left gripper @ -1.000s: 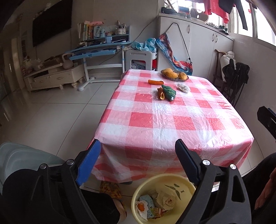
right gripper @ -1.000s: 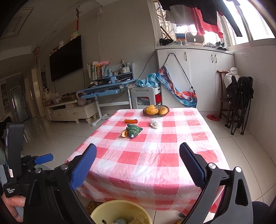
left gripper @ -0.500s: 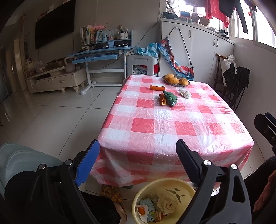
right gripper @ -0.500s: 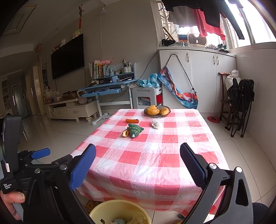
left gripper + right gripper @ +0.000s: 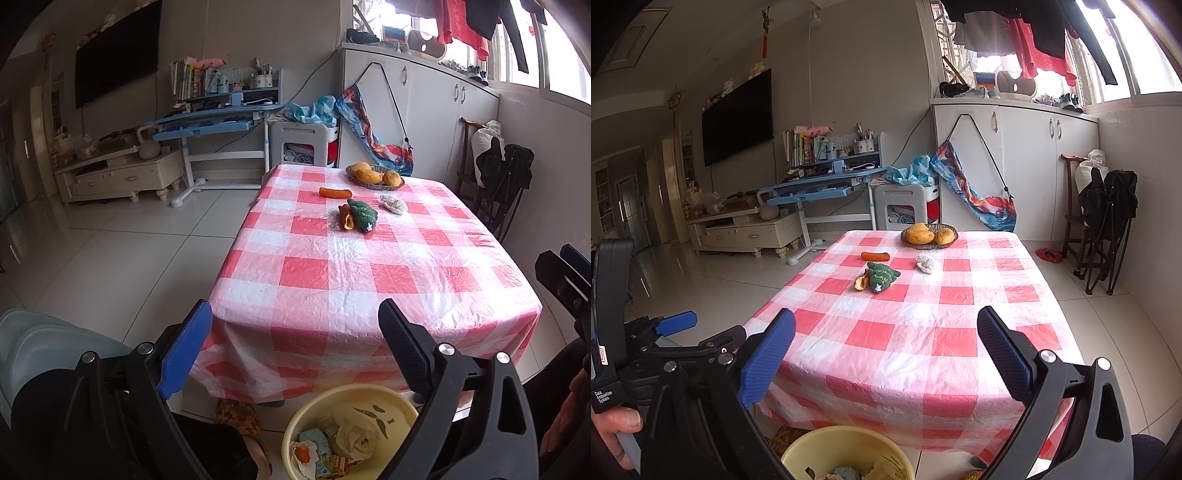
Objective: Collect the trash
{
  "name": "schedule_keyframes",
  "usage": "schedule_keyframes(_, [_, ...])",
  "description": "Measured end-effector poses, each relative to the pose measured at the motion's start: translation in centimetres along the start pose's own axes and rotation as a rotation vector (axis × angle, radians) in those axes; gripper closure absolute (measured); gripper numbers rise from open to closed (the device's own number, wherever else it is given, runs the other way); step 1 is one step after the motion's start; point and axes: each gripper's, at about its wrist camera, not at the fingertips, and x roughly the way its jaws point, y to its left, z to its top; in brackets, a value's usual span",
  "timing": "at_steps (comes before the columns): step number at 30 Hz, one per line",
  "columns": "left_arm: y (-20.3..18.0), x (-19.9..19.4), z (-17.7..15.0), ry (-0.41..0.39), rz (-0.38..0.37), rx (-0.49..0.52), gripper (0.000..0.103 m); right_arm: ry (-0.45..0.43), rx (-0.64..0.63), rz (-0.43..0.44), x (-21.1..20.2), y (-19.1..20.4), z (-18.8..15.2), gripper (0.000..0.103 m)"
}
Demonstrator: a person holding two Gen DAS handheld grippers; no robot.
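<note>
Both views have risen slightly, the left tongs (image 5: 295,325) and right tongs (image 5: 886,332) released and empty; trash fills the yellow bin (image 5: 402,400), while orange peel (image 5: 861,283), green wrapper (image 5: 882,275) and crumpled tissue (image 5: 927,263) remain mid-table (image 5: 923,332).

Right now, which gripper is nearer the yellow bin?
Left, narrowly. The left gripper hangs just above the yellow bin; the right gripper sits higher, over the table edge.

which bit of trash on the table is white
The crumpled white tissue, lying right of the green wrapper and orange peel.
</note>
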Motion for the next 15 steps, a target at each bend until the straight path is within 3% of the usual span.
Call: schedule_keyframes(15, [0.08, 0.07, 0.0, 0.002, -0.001, -0.001, 0.015, 0.01, 0.001, 0.004, 0.21, 0.08, -0.36, 0.008])
